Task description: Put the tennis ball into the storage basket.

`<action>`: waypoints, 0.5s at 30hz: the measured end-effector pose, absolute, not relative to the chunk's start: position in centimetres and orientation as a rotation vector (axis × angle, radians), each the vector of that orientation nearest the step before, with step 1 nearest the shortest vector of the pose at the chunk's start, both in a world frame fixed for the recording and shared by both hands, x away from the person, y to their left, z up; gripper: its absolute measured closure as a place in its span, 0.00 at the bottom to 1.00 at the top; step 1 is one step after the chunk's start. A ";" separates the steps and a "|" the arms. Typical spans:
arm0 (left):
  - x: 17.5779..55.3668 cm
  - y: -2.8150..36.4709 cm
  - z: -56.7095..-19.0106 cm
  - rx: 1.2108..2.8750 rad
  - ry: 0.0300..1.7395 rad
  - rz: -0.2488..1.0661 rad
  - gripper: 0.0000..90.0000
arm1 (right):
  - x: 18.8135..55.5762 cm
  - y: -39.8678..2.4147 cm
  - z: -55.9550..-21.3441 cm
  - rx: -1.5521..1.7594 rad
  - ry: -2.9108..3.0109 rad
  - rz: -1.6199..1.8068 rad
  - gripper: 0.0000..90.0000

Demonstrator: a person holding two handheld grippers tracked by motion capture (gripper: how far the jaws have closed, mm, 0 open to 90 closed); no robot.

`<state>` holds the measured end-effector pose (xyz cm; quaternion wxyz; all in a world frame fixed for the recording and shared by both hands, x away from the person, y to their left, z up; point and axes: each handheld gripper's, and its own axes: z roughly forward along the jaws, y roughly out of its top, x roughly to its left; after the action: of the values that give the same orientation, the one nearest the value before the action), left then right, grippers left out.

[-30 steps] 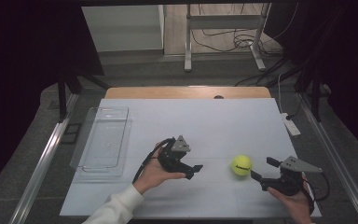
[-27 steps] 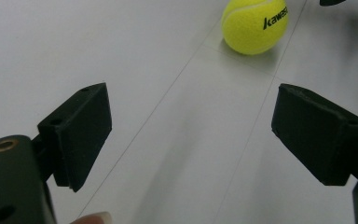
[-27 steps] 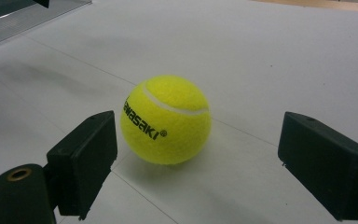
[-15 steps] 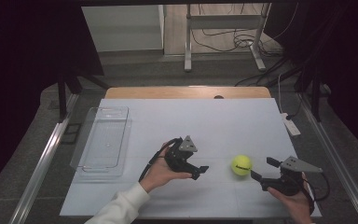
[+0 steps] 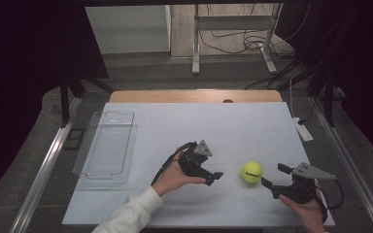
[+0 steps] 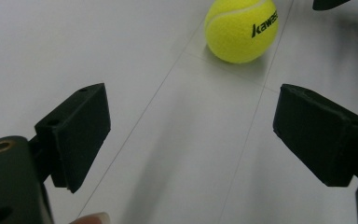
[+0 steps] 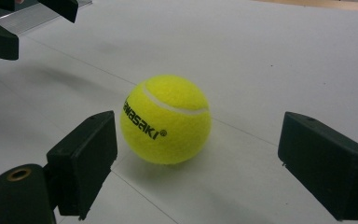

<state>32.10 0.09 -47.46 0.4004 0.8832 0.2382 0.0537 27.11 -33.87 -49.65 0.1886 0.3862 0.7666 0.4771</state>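
Note:
A yellow tennis ball [image 5: 251,171] rests on the white table, right of centre and near the front. My left gripper [image 5: 213,178] is a short way to its left and points at it. It is open, its jaws have just been opening wider, and nothing is between them. In the left gripper view the ball [image 6: 241,29] lies ahead of the jaws, beyond the left gripper [image 6: 191,126]. My right gripper [image 5: 273,176] is open just right of the ball. In the right gripper view the ball [image 7: 166,120] sits close in front of the gap of the right gripper [image 7: 196,158], apart from both jaws.
A clear plastic tray [image 5: 106,145] lies near the table's left edge. A white power strip [image 5: 303,130] sits at the right edge. The far wooden table edge [image 5: 194,95] borders a dark floor with cables and metal stands.
My left gripper has slid to the right, closer to the ball. The right gripper and the ball have stayed where they were.

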 end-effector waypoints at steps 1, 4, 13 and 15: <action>32.1 0.1 -47.5 2.234 0.602 0.136 0.13 | 27.1 -33.9 -49.6 1.086 2.156 1.342 0.13; 32.2 -0.3 -47.4 2.237 0.598 0.133 0.13 | 27.1 -33.9 -49.7 1.086 2.155 1.342 0.13; 32.9 -1.4 -47.7 2.259 0.585 0.123 0.13 | 27.1 -33.9 -49.6 1.085 2.154 1.345 0.13; 33.1 -1.8 -47.7 2.260 0.579 0.101 0.13 | 27.1 -33.9 -49.6 1.085 2.152 1.346 0.13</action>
<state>33.05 -1.77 -47.73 0.3923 0.8902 0.2281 0.0399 27.09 -33.92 -49.60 0.1897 0.3860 0.7654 0.4787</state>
